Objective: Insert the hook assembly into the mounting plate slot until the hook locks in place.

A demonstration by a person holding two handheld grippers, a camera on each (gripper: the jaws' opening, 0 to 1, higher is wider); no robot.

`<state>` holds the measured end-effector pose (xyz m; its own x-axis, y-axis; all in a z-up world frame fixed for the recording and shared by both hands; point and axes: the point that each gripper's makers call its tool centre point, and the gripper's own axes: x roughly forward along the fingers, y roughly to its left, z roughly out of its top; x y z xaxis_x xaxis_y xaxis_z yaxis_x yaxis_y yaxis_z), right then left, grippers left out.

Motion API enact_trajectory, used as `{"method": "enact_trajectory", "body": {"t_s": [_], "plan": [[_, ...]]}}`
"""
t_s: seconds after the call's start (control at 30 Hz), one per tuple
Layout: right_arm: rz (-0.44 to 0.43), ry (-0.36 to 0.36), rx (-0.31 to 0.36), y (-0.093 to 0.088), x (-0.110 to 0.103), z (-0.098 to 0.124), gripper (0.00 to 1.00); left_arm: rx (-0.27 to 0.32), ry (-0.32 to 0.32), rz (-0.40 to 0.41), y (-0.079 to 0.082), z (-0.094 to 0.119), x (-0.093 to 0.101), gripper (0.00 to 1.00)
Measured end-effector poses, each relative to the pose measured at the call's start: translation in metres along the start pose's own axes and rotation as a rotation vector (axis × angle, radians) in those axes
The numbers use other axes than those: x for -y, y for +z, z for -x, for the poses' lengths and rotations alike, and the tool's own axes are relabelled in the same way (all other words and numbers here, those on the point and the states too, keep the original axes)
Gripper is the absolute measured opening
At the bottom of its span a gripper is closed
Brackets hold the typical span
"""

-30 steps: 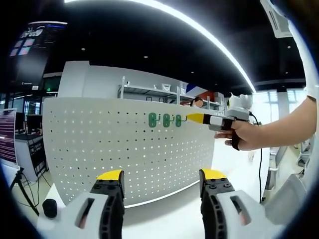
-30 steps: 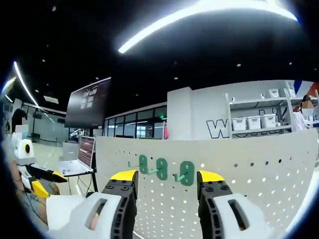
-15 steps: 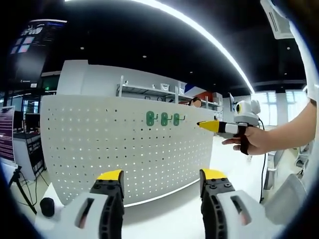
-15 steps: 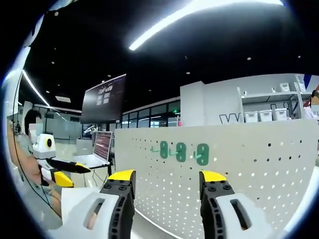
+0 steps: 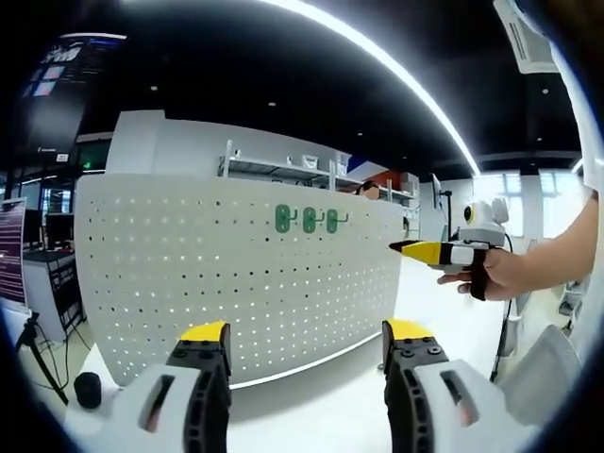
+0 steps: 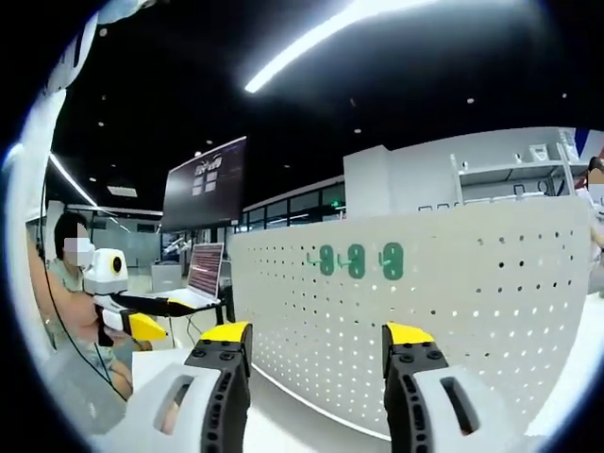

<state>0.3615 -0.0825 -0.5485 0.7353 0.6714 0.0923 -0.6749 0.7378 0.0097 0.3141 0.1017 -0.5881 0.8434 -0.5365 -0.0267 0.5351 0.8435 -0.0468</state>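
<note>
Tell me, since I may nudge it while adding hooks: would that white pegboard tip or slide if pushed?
The pegboard stands upright on the table with no visible brace, so it may tip. It looks like thin, stiff sheet, probably light. The three green hooks sit near its top edge, so pushing there gives leverage.

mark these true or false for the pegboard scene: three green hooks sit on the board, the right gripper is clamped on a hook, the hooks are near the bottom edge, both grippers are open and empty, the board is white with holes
1. Three green hooks sit in a row on the pegboard. True.
2. The right gripper is clamped on a hook. False: its jaws stand apart with nothing between them, and it is held away from the board.
3. The hooks are near the bottom edge of the board. False: they hang close to its top edge.
4. Both grippers are open and empty. True: the left gripper also shows spread jaws holding nothing.
5. The board is white and perforated with holes. True.
</note>
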Motion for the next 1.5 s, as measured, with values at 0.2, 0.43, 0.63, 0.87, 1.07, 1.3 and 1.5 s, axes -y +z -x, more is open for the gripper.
{"method": "enact_trajectory", "body": {"t_s": [0.2, 0.43, 0.63, 0.87, 1.07, 1.3, 1.5], "plan": [[-0.013, -0.014, -0.006, -0.007, -0.002, 0.013, 0.57, -0.001, -0.011, 0.004, -0.001, -0.001, 0.003, 0.68], [-0.026, -0.026, -0.019, -0.017, -0.004, 0.028, 0.58, -0.003, -0.016, 0.001, -0.003, 0.001, 0.002, 0.69], [-0.037, -0.036, -0.032, -0.023, -0.005, 0.039, 0.58, -0.011, -0.026, 0.011, -0.006, 0.005, 0.002, 0.71], [-0.034, -0.043, -0.044, -0.027, -0.006, 0.048, 0.59, -0.022, -0.037, 0.006, -0.01, 0.01, 0.003, 0.72], [-0.043, -0.046, -0.047, -0.029, -0.009, 0.053, 0.6, -0.024, -0.041, 0.009, -0.011, 0.012, 0.004, 0.72], [-0.047, -0.051, -0.054, -0.035, -0.01, 0.057, 0.59, -0.029, -0.05, -0.003, -0.011, 0.011, 0.006, 0.71], [-0.046, -0.058, -0.083, -0.047, -0.014, 0.065, 0.59, -0.033, -0.056, -0.008, -0.013, 0.011, 0.007, 0.71]]}}
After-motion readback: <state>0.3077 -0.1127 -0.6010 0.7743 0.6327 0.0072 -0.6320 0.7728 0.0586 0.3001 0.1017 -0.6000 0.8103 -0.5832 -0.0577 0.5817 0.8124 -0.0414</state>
